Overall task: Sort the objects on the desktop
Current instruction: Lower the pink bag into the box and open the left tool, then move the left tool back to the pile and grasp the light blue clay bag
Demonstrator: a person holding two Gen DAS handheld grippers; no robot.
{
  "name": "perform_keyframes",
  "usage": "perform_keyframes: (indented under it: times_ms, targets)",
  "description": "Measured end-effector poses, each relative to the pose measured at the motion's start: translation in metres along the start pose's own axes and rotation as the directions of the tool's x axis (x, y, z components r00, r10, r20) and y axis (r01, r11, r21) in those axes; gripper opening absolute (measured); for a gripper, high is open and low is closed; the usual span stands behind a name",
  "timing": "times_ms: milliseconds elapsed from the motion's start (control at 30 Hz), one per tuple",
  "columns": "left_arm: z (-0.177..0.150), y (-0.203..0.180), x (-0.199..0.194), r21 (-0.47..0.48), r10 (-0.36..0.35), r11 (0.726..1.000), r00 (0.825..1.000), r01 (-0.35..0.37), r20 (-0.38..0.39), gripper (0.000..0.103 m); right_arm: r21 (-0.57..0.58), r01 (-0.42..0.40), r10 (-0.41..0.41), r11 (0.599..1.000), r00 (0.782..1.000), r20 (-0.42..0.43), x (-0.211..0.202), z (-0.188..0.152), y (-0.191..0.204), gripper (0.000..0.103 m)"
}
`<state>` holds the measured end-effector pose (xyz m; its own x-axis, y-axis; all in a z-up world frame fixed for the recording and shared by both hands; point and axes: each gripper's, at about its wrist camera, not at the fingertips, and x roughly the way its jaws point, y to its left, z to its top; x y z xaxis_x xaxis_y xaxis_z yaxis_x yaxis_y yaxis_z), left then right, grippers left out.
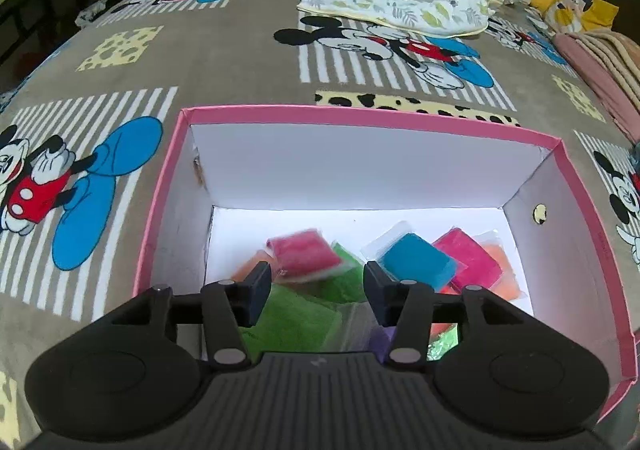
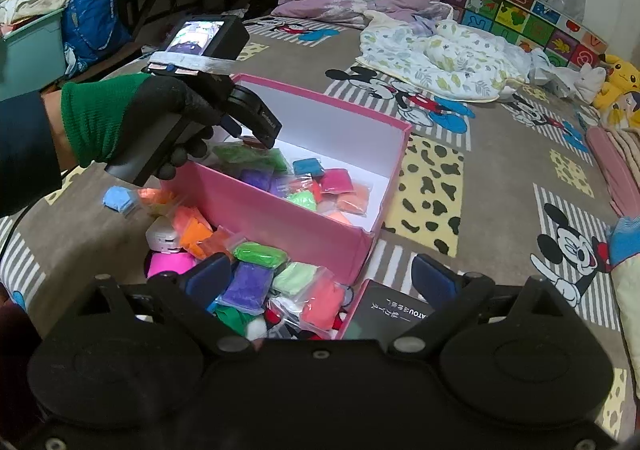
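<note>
While the left gripper (image 1: 316,290) hangs over the open pink box (image 1: 360,117), its two dark fingers stand apart with nothing between them. Below and just beyond its fingertips, on the white floor of the box, lie small bags of coloured clay: a red packet (image 1: 304,254), blurred, lies just past the left finger, a blue packet (image 1: 416,260) just past the right finger, a bright pink packet (image 1: 468,256) farther right and touching the blue one, and green packets (image 1: 296,314) directly under the gap between the fingers. Beyond the box spreads a brown Mickey Mouse bedspread (image 1: 240,61).

From the right wrist view, the right gripper (image 2: 320,278) also has its blue-padded fingers apart and holds nothing. Between and just ahead of its fingers sits a loose heap of clay packets outside the box: a purple packet (image 2: 244,286) by the left finger, a bright green packet (image 2: 260,253) just beyond it, a coral packet (image 2: 324,302) nearer the middle, and orange packets (image 2: 196,232) off to the left. A light blue packet (image 2: 118,198) lies apart, farther left. A black booklet (image 2: 390,316) lies just inside the right finger, against the near corner of the box. Ahead and to the left, a gloved hand (image 2: 152,117) grips the handle of the other gripper over the box.
</note>
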<state>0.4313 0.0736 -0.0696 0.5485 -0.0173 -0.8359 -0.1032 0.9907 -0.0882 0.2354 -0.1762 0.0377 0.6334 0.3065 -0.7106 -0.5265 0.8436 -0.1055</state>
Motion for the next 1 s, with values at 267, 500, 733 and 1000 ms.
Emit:
perform_keyframes:
  times_ms: [267, 500, 733, 1000]
  targets:
    - [-0.010, -0.004, -0.016, 0.014, -0.018, 1.000, 1.000, 0.017, 0.023, 0.049, -0.011, 0.012, -0.012, 1.000, 1.000, 0.003, 0.001, 0.003, 0.002, 0.097]
    - [-0.020, -0.010, -0.042, 0.064, -0.047, 0.997, 0.996, 0.042, 0.075, 0.049, -0.003, 0.031, -0.031, 1.000, 0.999, -0.009, 0.005, 0.004, 0.000, 0.097]
    - [-0.028, -0.004, -0.077, 0.072, -0.100, 0.993, 0.985, 0.090, 0.139, 0.049, 0.003, 0.053, -0.052, 0.999, 0.998, -0.032, 0.013, 0.003, -0.002, 0.097]
    - [-0.056, 0.027, -0.146, 0.124, -0.211, 0.975, 0.941, 0.184, 0.263, 0.049, 0.107, -0.007, 0.010, 0.994, 1.000, -0.028, 0.007, 0.005, -0.014, 0.097]
